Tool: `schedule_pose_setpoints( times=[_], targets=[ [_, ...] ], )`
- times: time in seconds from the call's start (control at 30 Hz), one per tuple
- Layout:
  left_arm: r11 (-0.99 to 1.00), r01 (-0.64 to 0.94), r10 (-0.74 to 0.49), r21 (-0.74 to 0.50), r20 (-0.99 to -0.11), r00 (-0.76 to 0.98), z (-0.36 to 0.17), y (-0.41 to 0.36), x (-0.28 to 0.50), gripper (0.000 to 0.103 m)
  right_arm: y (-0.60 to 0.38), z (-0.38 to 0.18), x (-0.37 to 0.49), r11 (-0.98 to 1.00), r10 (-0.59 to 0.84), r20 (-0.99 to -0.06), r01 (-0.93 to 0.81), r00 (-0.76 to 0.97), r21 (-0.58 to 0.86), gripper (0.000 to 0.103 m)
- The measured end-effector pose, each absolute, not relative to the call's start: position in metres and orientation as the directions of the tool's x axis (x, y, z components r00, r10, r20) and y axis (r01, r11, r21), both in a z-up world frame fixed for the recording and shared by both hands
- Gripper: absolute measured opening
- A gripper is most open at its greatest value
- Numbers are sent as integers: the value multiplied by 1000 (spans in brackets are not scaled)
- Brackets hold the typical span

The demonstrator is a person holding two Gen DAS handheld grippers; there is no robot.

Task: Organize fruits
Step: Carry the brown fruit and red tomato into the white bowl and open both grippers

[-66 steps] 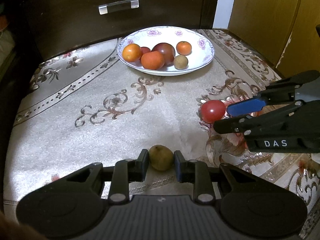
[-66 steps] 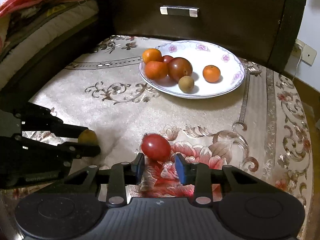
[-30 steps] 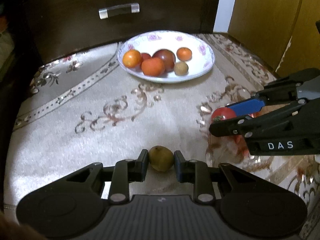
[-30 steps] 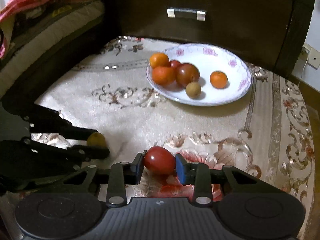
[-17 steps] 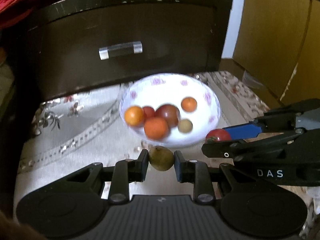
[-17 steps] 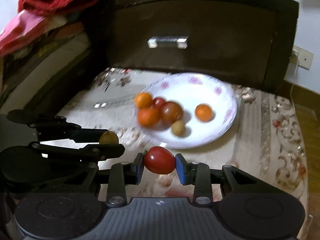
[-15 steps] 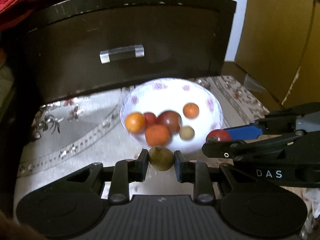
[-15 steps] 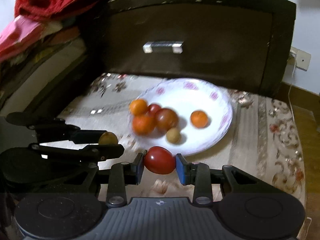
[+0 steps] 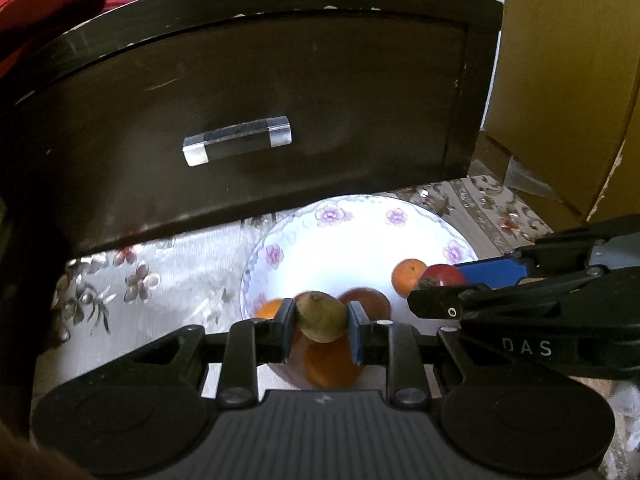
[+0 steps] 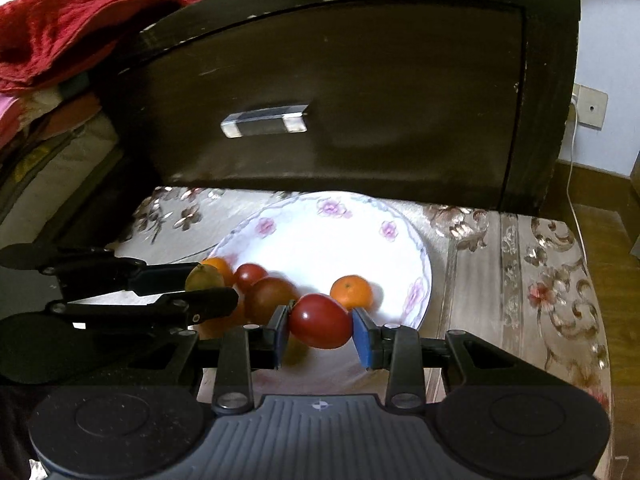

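Observation:
My left gripper point(image 9: 321, 325) is shut on a small brownish-green fruit point(image 9: 321, 316) and holds it above the near left part of the white flowered bowl point(image 9: 360, 236). My right gripper point(image 10: 321, 330) is shut on a red tomato point(image 10: 319, 321) and holds it above the near part of the same bowl point(image 10: 336, 236). The bowl holds several fruits: an orange point(image 10: 352, 291), a dark tomato point(image 10: 270, 294), a small red one point(image 10: 249, 276). Each gripper shows in the other's view, the right one point(image 9: 444, 285) and the left one point(image 10: 206, 284).
A dark drawer front point(image 9: 256, 108) with a clear handle point(image 9: 236, 146) stands just behind the bowl. The patterned cloth point(image 10: 520, 264) covers the table. Red fabric point(image 10: 60, 36) lies on top at the left. A cardboard box point(image 9: 568, 80) stands at the right.
Both grippers have lifted their fruits off the cloth and carried them forward to above the bowl. The bowl and drawer now look much closer.

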State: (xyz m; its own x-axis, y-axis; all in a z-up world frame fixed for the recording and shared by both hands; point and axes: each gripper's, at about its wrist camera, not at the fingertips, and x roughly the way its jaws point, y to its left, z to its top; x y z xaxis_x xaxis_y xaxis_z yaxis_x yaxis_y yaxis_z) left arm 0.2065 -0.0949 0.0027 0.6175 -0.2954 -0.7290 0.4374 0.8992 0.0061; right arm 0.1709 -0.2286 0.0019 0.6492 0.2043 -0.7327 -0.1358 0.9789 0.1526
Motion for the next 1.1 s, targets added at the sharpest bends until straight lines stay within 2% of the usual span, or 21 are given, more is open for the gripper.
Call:
schedule_pose_setpoints(
  times=[0.3,0.47,0.87,1.1],
  targets=[
    [889,457,-293,42,-716,634,-2,-100,224,32,-233,-7,192,979,204,-723,-122,660,165,33],
    [892,451,-311,-4,-730,608,-6,-100,232,32,-237,-8,195,980,197,-717,-109,668,168,34],
    [900,436,-301,-2,-728,616,-1,-100,229,33,-240,-7,193,978,200,-715,-88,670,191,35],
    [902,432,-299,4,-716,631,7,-96,222,36,-242,-3,190,978,196,-707,-77,680,196,38]
  ],
)
